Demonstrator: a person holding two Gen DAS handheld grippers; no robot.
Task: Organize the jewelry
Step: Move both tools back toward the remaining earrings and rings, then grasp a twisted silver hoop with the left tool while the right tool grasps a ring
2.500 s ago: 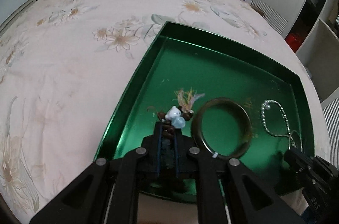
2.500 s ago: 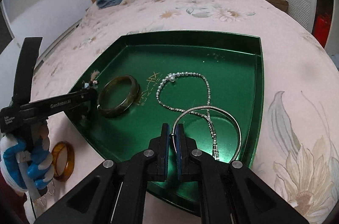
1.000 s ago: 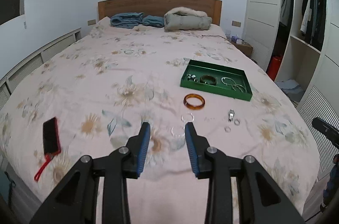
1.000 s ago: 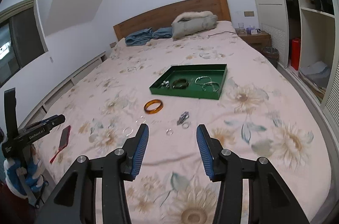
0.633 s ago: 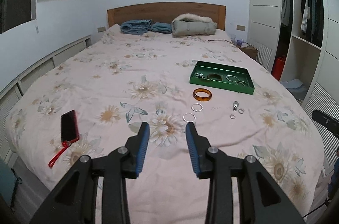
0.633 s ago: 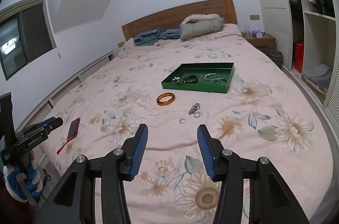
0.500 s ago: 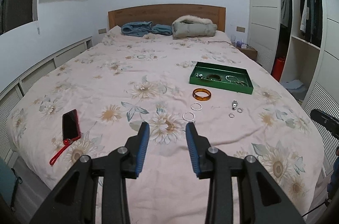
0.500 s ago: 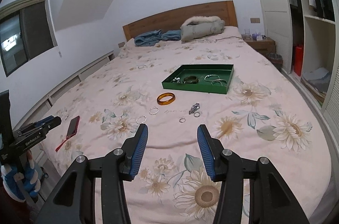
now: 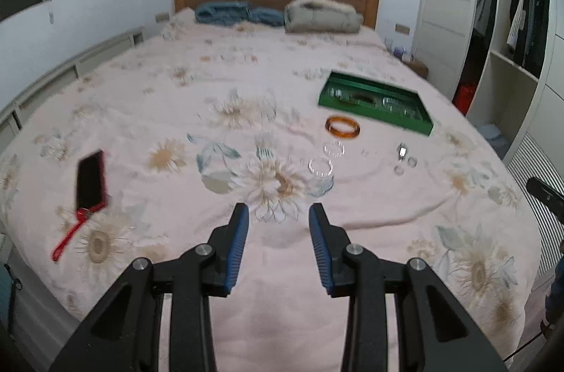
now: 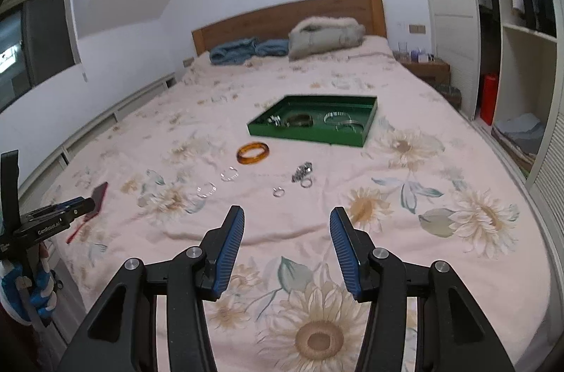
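Right tongs: hanging above the flowered bed, blue pads spread wide, gripping nothing.
Left tongs: showing at the left edge, in a blue-and-white gloved hand; whether parted or closed is not showing.
Green tray: sitting mid-bed, carrying a dark bangle and silvery pieces.
Amber bangle: lying just in front of the tray.
Loose jewelry: two clear bracelets, two small rings and a silver clump lying scattered between tray and tongs.
Red phone: peeking out behind the left tongs.
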